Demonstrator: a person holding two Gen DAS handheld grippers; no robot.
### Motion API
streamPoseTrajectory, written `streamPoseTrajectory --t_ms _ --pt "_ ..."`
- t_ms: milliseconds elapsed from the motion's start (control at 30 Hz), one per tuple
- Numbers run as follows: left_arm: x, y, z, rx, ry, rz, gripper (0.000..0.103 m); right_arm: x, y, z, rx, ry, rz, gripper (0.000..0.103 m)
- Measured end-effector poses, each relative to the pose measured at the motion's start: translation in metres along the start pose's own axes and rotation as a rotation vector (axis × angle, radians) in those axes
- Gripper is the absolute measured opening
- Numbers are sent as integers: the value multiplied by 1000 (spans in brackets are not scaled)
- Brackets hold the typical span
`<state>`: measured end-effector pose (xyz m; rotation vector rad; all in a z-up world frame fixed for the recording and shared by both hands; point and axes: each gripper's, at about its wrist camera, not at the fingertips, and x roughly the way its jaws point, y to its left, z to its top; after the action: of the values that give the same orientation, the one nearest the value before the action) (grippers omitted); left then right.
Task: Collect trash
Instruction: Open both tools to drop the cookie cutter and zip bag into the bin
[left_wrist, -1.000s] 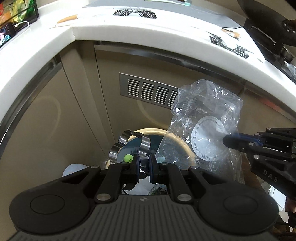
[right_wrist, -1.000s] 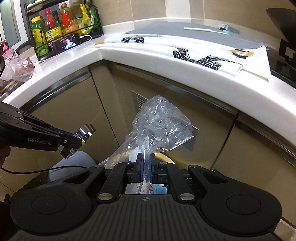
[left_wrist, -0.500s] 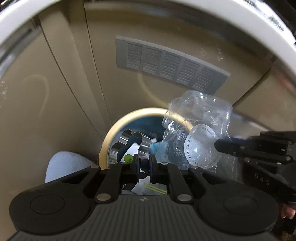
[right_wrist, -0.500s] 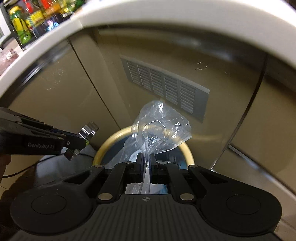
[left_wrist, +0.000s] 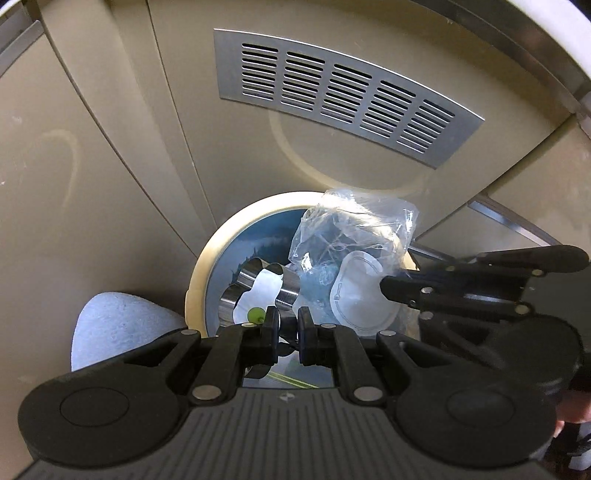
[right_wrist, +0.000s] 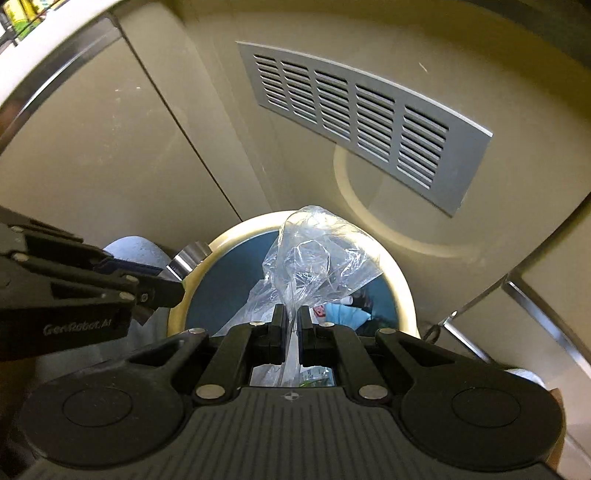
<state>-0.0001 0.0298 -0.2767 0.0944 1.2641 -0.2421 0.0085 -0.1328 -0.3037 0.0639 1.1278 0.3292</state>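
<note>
Both tongs over the bin

Left tongs (left_wrist: 287, 325) clamp a metal cutter (left_wrist: 258, 286); right tongs (right_wrist: 291, 325) clamp a plastic bag (right_wrist: 317, 254), above the bin (right_wrist: 391, 266).

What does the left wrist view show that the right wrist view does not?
Only the left wrist view shows the open scalloped end of the metal cutter held by the left gripper, and a green bit at it. Only the right wrist view shows the countertop edge and blue and red trash. Both show the bin, vent grille, and clear plastic bag pinched by the right gripper.
</note>
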Motion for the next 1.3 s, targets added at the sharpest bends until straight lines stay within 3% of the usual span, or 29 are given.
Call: streamPoseTrajectory --t_ms 633,1100,1133,1167,1200,1233,1300 --pt "37 3 11 -9 55 7 10 30 -6 5 60 51 -22 6" --pt "84 2 8 12 120 55 11 57 -3 7 39 75 -99 9" --pt "87 1 8 18 125 62 20 60 -4 8 43 76 -107 12" --pt "91 0 8 24 137 70 32 63 -5 9 48 80 -122 26" --pt "92 1 7 26 150 79 62 66 -6 9 54 92 -134 38" --pt "92 2 7 22 154 109 80 68 -6 8 65 106 -145 53" --pt "87 6 4 15 123 139 92 66 -10 7 92 109 -190 63"
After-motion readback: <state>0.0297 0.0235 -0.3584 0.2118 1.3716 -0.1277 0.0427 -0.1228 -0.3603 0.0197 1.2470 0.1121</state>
